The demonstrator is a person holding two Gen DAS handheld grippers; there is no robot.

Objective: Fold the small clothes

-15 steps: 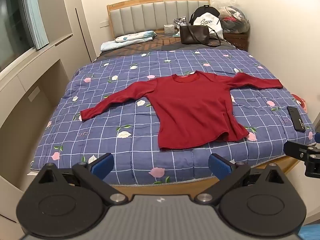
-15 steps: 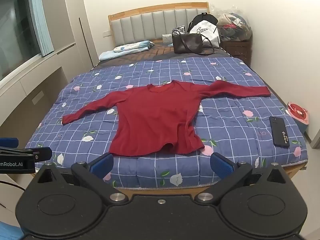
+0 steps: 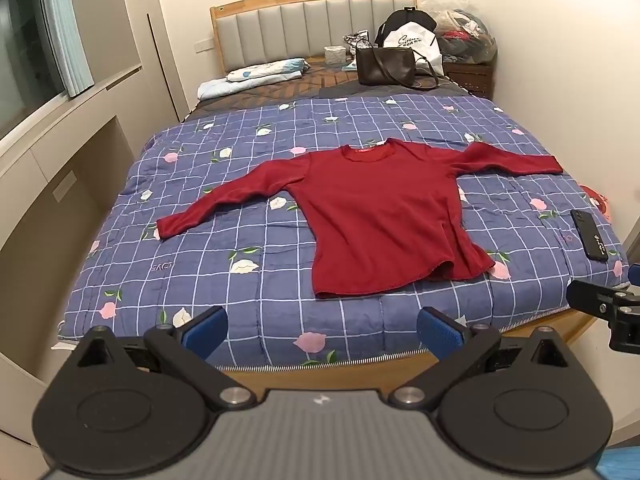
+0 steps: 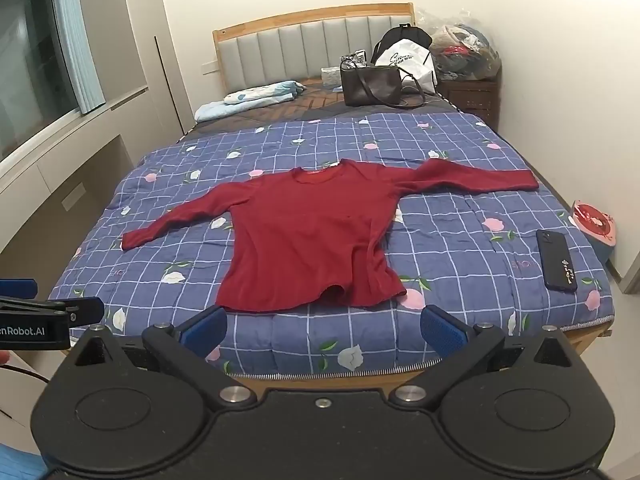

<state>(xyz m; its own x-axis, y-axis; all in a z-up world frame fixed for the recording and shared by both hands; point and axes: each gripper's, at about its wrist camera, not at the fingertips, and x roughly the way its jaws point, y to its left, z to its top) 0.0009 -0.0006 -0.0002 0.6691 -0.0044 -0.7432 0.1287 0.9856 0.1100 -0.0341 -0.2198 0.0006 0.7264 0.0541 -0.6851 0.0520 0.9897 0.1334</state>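
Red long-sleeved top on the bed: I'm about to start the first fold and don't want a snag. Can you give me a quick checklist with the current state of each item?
1. Left gripper open and empty: ok.
2. Right gripper open and empty: ok.
3. Red top laid out, both sleeves spread to the sides: ok.
4. Hem flat: not ok, the right corner is rumpled and lifted.
5. Nothing lying on the top: ok; the phone lies apart, near the quilt's right edge.
6. Handbag and other bags clear of the fold area: ok, they sit by the headboard.
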